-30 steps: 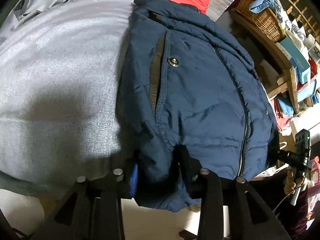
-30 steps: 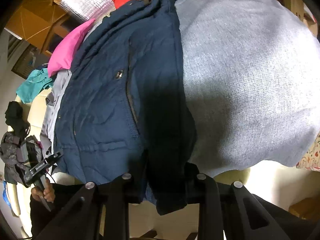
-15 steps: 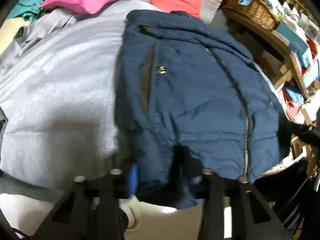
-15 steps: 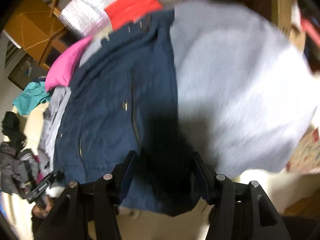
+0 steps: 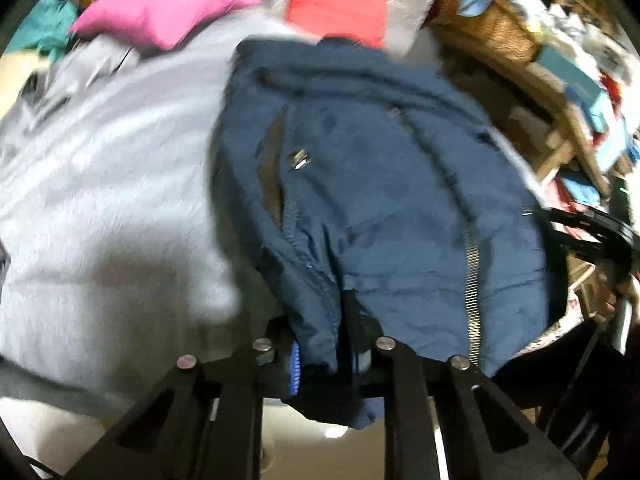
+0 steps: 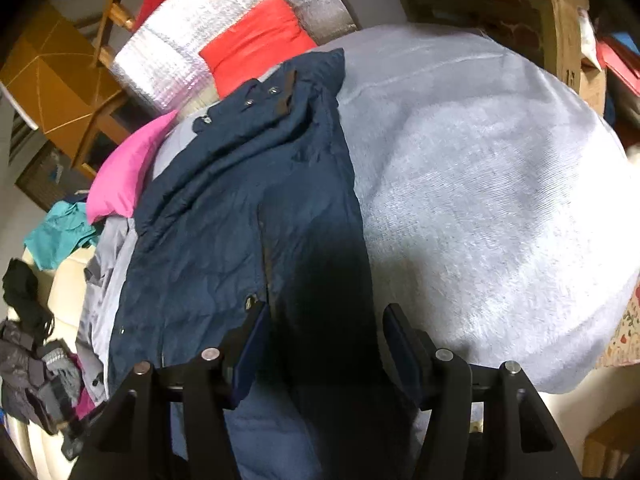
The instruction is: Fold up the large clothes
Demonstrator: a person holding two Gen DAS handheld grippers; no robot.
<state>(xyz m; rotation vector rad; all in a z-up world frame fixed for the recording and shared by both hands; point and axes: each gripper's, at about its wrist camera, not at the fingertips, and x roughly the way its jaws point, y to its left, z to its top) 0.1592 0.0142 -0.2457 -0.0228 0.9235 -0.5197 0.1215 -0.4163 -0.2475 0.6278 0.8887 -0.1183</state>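
A navy blue padded jacket (image 5: 392, 184) with a zip and snap buttons lies on a light grey blanket (image 5: 100, 200). My left gripper (image 5: 320, 348) is shut on the jacket's near hem, which bunches between the fingers. In the right wrist view the jacket (image 6: 224, 240) stretches away from me. My right gripper (image 6: 320, 344) has its jaws spread wide around the dark near edge of the jacket; the fingers do not press it. The right gripper also shows at the right edge of the left wrist view (image 5: 600, 236).
A pink cushion (image 5: 160, 12), a red cushion (image 5: 336, 12) and a silver padded mat (image 6: 224, 40) lie at the far end. A wicker basket (image 5: 492, 28) and cluttered wooden shelves (image 5: 576, 92) stand on the right. Loose clothes (image 6: 40, 360) are piled at the left.
The right gripper's jaws have opened and let go of the jacket edge. Both views have pulled back and tilted up, showing more of the far cushions. The left stays shut on the hem.
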